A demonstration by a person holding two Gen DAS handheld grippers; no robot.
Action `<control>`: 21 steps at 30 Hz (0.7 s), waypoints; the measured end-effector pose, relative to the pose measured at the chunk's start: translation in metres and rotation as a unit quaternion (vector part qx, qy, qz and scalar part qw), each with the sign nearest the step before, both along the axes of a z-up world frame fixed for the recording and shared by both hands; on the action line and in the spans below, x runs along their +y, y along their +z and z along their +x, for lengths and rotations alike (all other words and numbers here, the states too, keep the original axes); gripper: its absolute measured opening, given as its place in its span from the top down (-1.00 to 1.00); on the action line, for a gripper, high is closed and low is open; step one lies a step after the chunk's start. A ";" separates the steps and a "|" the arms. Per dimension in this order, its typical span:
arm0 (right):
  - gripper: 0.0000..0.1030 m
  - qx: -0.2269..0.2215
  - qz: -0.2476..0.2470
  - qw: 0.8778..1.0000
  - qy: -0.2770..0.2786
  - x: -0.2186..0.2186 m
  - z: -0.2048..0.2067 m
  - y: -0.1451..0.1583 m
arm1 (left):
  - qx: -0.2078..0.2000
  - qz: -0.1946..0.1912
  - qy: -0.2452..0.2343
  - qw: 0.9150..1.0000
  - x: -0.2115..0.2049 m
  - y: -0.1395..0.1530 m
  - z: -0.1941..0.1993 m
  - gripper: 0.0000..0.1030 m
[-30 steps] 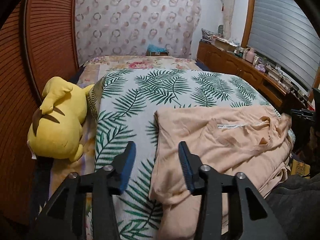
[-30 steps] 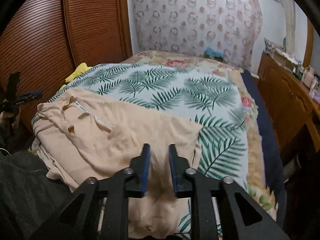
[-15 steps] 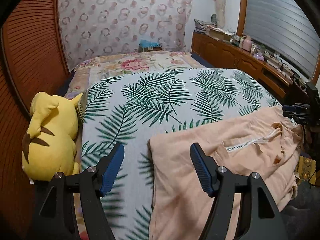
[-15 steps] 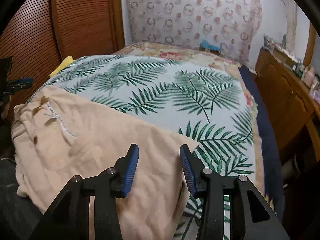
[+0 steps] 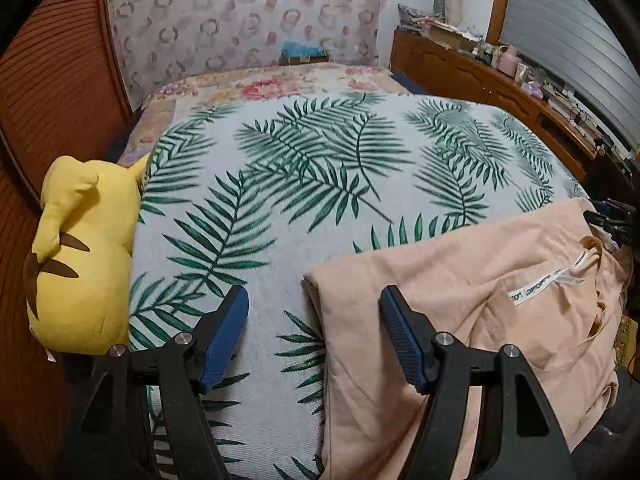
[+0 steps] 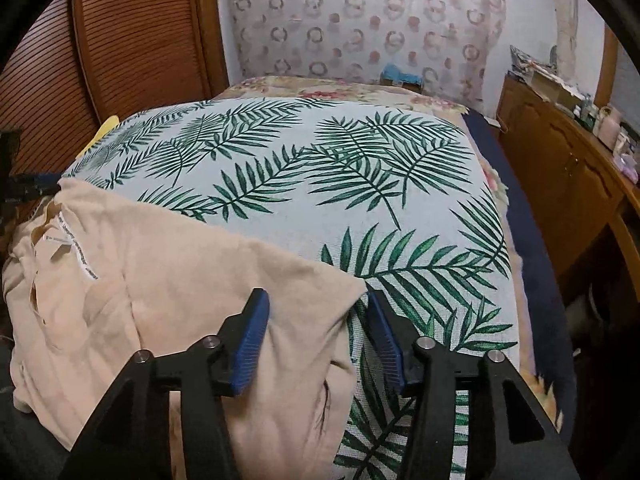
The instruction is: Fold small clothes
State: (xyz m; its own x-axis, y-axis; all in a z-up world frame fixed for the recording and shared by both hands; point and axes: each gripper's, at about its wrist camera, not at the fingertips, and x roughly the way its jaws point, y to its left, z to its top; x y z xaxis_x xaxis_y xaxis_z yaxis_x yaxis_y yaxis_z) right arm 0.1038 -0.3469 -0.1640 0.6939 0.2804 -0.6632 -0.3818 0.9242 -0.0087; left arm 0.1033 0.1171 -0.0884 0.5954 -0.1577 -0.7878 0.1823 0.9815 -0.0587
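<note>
My left hand-held gripper [image 5: 314, 334] gapes empty; my right hand-held gripper [image 6: 318, 336] is opening over the shirt [image 6: 180, 280] corner; I should pinch both corners squarely.

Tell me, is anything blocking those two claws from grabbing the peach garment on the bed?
Nothing visible. The left gripper hangs open at one corner of the peach garment; the right gripper, jaws opening, straddles its other corner, pads not pressing.

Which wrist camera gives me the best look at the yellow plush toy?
The left wrist view: the yellow plush toy lies in full at the bed's left edge, brown stripes visible. The right wrist view shows only a small yellow sliver behind the leaf-print cover.
</note>
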 end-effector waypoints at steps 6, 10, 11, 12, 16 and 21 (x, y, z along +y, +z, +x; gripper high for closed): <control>-0.25 0.001 0.006 1.000 -0.005 0.001 -0.001 -0.001 | 0.004 0.000 0.000 1.000 -0.001 -0.006 0.002 -0.38; -0.24 0.006 0.004 1.000 0.016 0.001 0.000 -0.003 | -0.003 0.011 -0.004 1.000 -0.006 -0.005 0.002 -0.37; -0.24 0.007 0.000 1.000 0.027 0.003 -0.001 -0.003 | -0.008 0.019 -0.009 1.000 -0.009 -0.005 0.001 -0.33; -0.19 0.007 -0.005 0.999 0.036 0.007 -0.003 -0.003 | -0.011 0.022 -0.014 1.000 -0.011 -0.004 0.001 -0.29; 0.14 0.004 -0.009 0.999 0.052 0.016 -0.008 -0.001 | -0.008 0.010 -0.029 1.000 -0.013 -0.004 0.001 0.07; 0.72 0.006 0.006 0.998 0.066 0.011 -0.011 -0.002 | -0.005 -0.004 -0.049 0.999 -0.020 -0.002 -0.004 0.58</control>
State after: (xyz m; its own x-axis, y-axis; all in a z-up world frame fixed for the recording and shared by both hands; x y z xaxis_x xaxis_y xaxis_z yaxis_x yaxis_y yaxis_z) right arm 0.0930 -0.3363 -0.1656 0.6418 0.3771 -0.6678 -0.5004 0.8658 0.0080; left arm 0.0991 0.0970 -0.0903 0.5839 -0.2224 -0.7808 0.2785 0.9582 -0.0646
